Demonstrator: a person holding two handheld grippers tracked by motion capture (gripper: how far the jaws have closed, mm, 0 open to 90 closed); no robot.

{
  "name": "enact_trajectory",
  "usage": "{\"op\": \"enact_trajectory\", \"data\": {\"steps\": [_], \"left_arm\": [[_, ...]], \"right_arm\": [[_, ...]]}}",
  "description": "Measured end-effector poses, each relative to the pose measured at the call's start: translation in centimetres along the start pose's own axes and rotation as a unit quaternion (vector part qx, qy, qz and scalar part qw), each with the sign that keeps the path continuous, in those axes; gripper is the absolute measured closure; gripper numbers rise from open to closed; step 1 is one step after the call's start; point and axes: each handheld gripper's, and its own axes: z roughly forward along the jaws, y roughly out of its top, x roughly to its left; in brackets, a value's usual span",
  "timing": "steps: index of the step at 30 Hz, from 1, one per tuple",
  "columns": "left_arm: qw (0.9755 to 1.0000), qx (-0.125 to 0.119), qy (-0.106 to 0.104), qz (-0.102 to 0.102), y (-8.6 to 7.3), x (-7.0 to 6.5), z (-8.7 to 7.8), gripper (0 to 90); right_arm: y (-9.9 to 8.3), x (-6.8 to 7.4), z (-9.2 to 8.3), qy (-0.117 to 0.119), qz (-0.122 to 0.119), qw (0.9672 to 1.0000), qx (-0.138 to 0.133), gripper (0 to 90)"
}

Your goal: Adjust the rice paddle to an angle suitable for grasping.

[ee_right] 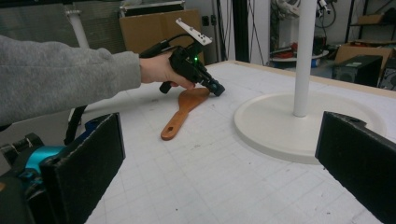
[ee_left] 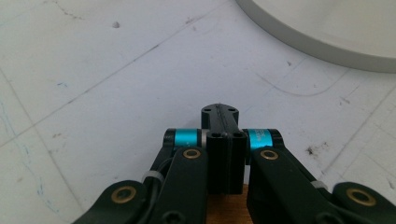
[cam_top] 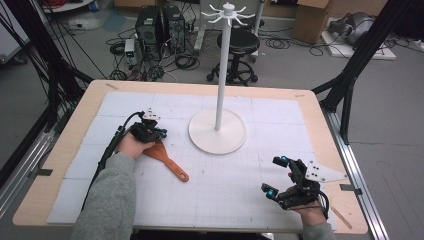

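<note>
Here's the wooden spatula (cam_top: 167,159), a warm orange-brown, lying flat on the white gridded mat (cam_top: 225,200) left of centre, its broad blade toward the far side and its slim handle running back toward the near edge, ending in a rounded tip with a hanging hole. From the right gripper view the same spatula (ee_right: 180,114) shows its blade tucked under the left gripper (ee_right: 215,89), handle pointing away from it. The left gripper (cam_top: 156,134) is down low at the blade end, nose tilted to the mat, and in its own view the two black jaws are pressed flat together with no gap, a strip of brown wood (ee_left: 227,210) showing just beneath them; whether they pinch the blade's edge or merely rest over it, I cannot tell. Just beyond sits the round white base (cam_top: 217,132) of the hanger stand, close to the blade but apart from it. Over on the near right, the right gripper (cam_top: 276,176) hovers well away, jaws spread wide, nothing between them.
</note>
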Motion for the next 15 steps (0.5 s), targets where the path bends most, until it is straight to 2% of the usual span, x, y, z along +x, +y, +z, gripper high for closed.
{"op": "enact_trajectory", "data": {"steps": [5,8,11,13,15], "left_arm": [[0.9999,0.012,0.003,0.004,0.0,-0.3,-0.3,89.7],[0.9996,0.027,0.003,-0.001,-0.1,-0.4,-0.8,89.7],[0.999,0.044,0.007,0.01,-0.1,-0.8,-1.2,89.7],[0.9989,0.045,0.007,0.015,-0.4,-1.1,-1.5,89.8],[0.9991,0.04,0.005,0.009,-0.8,-1.1,-1.8,89.7]], "right_arm": [[-0.1,0.1,0.1,0.001,-0.004,1.0,0.008,0.0],[-0.1,0.2,0.1,0.0,-0.003,0.9999,0.012,0.0],[-0.1,0.2,0.1,0.0,-0.004,0.9999,0.011,0.0],[-0.1,0.3,0.1,0.001,-0.005,0.9999,0.01,0.0],[0.0,0.3,0.2,0.005,-0.006,0.9999,0.007,0.0]]}}
